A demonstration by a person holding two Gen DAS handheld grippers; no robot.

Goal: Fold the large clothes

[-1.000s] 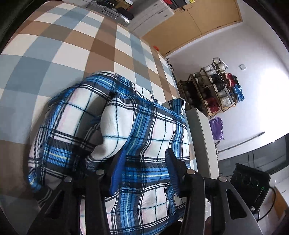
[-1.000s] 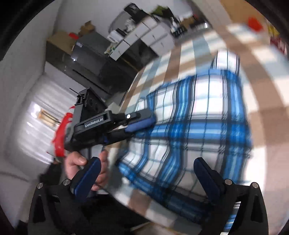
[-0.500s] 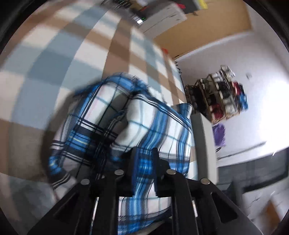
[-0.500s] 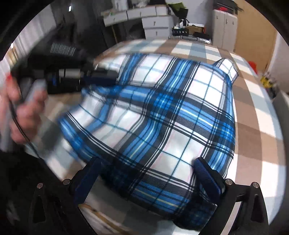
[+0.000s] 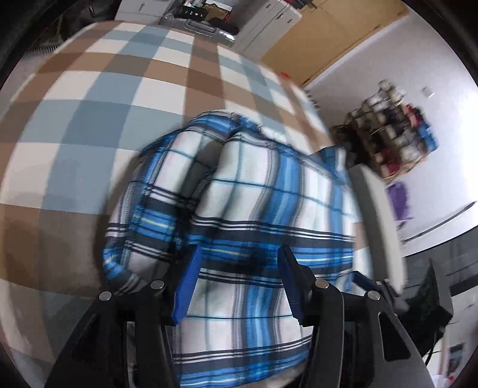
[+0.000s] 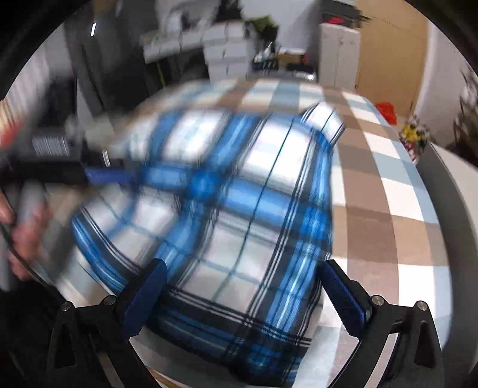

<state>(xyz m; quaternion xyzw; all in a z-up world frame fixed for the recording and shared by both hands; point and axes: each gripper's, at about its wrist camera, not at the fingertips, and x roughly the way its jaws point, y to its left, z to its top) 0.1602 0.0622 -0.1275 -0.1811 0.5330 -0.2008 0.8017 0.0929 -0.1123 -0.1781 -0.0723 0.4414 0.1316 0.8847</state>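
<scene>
A blue, white and black plaid shirt (image 5: 263,191) lies folded in a bundle on the checked tablecloth (image 5: 89,125). My left gripper (image 5: 239,259) is open, its blue fingers apart over the near edge of the bundle, nothing held. In the right wrist view the shirt (image 6: 239,209) fills the middle. My right gripper (image 6: 239,286) is wide open, its fingers either side of the shirt's near edge, holding nothing. The left gripper (image 6: 101,176) shows blurred at the shirt's left side, in a hand.
The tablecloth (image 6: 388,209) spreads right and beyond the shirt. A grey table edge (image 5: 376,215) runs along the right. White cabinets (image 5: 263,18) and a shelf of shoes (image 5: 388,131) stand beyond. A small red item (image 6: 387,110) sits at the far edge.
My left gripper shut on the shirt's edge half a second ago and has now opened again. The right gripper swung round to face the shirt's near edge and came closer, still open.
</scene>
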